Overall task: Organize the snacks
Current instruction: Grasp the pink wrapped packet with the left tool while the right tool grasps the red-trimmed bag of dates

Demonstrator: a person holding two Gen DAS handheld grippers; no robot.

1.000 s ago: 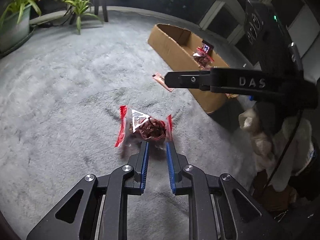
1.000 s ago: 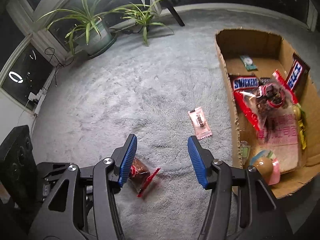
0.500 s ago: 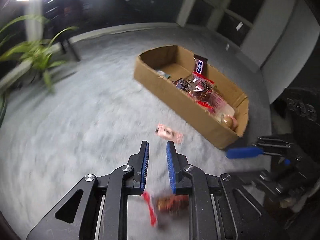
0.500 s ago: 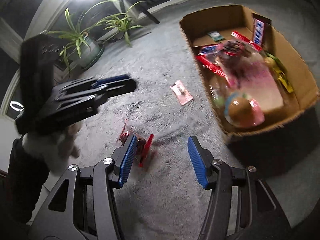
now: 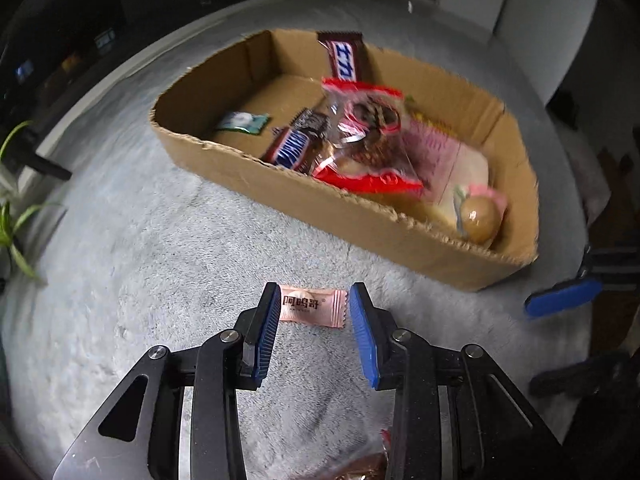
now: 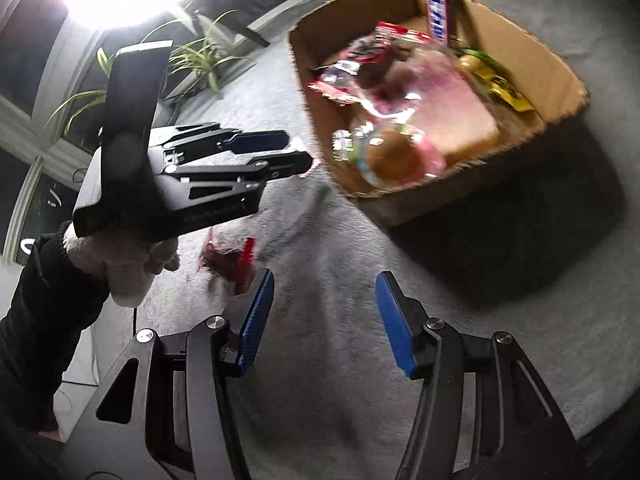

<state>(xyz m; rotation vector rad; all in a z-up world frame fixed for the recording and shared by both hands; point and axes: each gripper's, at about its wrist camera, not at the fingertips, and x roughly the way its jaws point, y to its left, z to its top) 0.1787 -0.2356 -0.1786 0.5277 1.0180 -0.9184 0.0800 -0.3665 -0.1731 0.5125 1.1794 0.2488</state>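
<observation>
Left gripper [image 5: 313,306]: jaws are opening over the grey carpet [image 5: 168,264]; the pink candy wrapper [image 5: 310,306] shows between the blue pads, which do not press it.
Pink candy wrapper: lies flat on the carpet, just in front of the cardboard box [image 5: 280,184]; printed with dark Chinese characters, plus a smaller line too fine to read.
Right gripper [image 6: 324,296]: jaws spread, nothing between them, only carpet below.
Red-edged snack bag [image 6: 232,260]: on the carpet, just beside the right gripper's left pad and below the left gripper as seen from the right wrist; a corner of it also shows at the bottom edge of the left wrist view.
Cardboard box, contents: one Snickers bar [image 5: 294,148] lies flat, its white-on-blue lettering blurred; a second bar with the same blue panel [image 5: 344,58] stands against the far wall; a clear bag with red edges [image 5: 368,136]; a small green-and-white packet [image 5: 242,122]; a pink-printed pack [image 5: 436,152]; a round brown item in a wrapper [image 5: 478,218].
Yellow packet [image 6: 502,86]: at the box's far side, print unreadable.
Person: a gloved hand [image 6: 128,268] in a dark sleeve holds the left gripper's handle.
Gripper body marking: faint embossed lettering, not legible.
</observation>
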